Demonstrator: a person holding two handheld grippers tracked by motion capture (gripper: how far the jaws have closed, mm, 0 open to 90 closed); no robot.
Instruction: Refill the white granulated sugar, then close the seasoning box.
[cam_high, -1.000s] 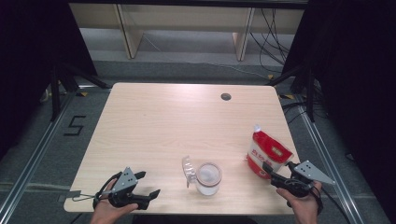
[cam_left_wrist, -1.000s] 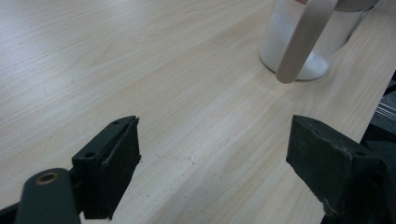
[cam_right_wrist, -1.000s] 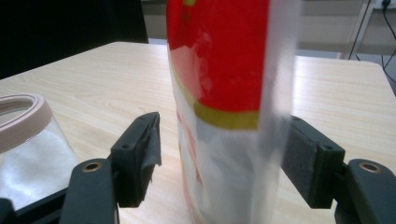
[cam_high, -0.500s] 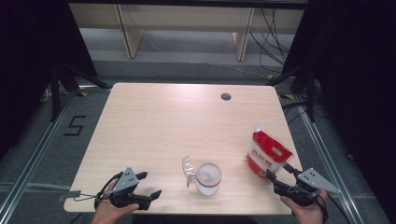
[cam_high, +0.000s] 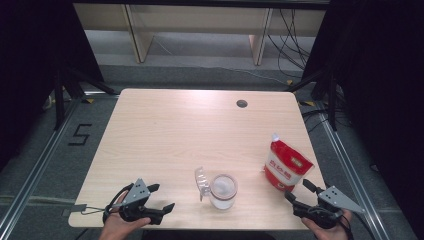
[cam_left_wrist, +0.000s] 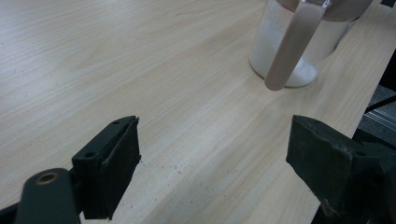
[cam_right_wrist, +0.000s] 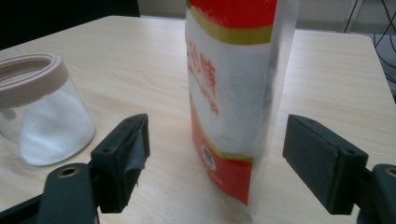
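Note:
A red and white pouch (cam_high: 286, 164) stands upright near the table's right front corner. My right gripper (cam_high: 296, 190) sits just in front of it, open; its jaws have just been opening. In the right gripper view the pouch (cam_right_wrist: 233, 93) rises between and a little beyond the two pads without touching them. A glass jar (cam_high: 222, 191) holding white powder stands at the front centre, its clear lid (cam_high: 202, 181) hinged open to the left. My left gripper (cam_high: 164, 196) rests open at the front left, pointing at the jar (cam_left_wrist: 289, 51) with nothing between its jaws.
The wooden table (cam_high: 175, 130) has a dark cable hole (cam_high: 242, 103) near its far edge. Its front edge runs right beside both hands. Dark stands and cables line the floor on both sides, and low shelving stands behind the table.
My right gripper has drawn back a little toward the table's front edge and its jaws stand wider. The pouch stays upright where it was. The left gripper has not moved.

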